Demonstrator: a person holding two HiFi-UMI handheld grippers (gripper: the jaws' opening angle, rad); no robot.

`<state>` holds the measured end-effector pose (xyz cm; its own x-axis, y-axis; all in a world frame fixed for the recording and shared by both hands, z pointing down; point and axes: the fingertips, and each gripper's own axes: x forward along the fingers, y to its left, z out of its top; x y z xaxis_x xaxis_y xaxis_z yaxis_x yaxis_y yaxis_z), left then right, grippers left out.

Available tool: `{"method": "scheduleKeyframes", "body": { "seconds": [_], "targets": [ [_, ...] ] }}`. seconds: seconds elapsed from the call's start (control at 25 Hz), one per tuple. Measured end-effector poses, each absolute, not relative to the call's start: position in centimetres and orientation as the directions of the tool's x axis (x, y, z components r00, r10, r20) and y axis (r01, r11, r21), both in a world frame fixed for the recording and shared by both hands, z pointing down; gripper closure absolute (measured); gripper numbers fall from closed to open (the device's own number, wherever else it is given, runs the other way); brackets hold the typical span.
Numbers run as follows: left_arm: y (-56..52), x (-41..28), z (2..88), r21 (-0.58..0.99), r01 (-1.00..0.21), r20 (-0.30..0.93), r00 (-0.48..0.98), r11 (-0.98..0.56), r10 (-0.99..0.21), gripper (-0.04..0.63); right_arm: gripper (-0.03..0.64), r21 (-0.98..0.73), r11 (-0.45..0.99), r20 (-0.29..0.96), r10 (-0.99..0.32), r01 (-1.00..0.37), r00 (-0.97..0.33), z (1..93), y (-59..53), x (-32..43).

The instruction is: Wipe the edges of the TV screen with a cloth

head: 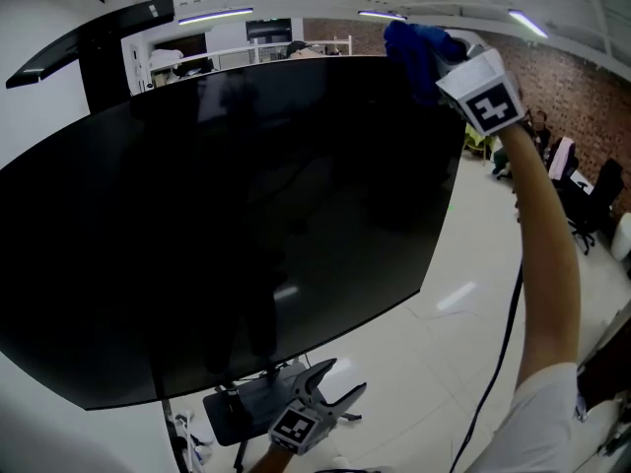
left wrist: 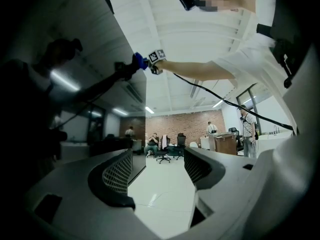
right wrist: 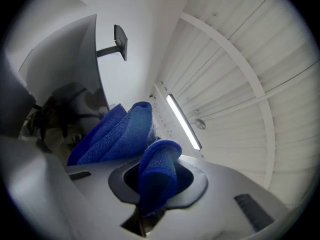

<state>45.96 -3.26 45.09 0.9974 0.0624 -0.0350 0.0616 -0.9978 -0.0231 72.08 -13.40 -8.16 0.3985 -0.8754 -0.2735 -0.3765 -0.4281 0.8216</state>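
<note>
- the tv screen [head: 227,225] ran past the head view's left edge.
- the cloth [head: 414,45] hid the right gripper [head: 442,65] jaws there.
- distant people [left wrist: 154,142] were too small to tell.

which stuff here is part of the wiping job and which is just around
In the job:
TV screen
blue cloth, at the screen's top corner
right claw, shut on the cloth

Just around:
left claw, open, empty
office chairs
wooden counter
ceiling light

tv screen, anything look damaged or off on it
Nothing stands out: the tv screen looks whole, with only reflections on it. The blue cloth sits bunched at its top right corner, clamped in the right gripper.
</note>
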Motion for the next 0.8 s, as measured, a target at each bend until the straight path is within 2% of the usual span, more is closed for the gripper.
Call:
{"method": "scheduleKeyframes", "body": {
  "seconds": [0.6,0.8],
  "targets": [
    [-2.5,50.4,46.2,-0.008,0.085,-0.013,0.996,-0.996,0.085,0.279,0.541,0.705,-0.588,-0.310,-0.759,-0.397,0.573,-8.3,-9.8,84.4],
    [-2.4,51.5,47.0,0.010,0.079,0.000,0.997,-0.997,0.079,0.279,0.541,0.757,-0.586,-0.304,-0.707,-0.289,0.638,-8.2,-8.2,87.6]
  ]
}}
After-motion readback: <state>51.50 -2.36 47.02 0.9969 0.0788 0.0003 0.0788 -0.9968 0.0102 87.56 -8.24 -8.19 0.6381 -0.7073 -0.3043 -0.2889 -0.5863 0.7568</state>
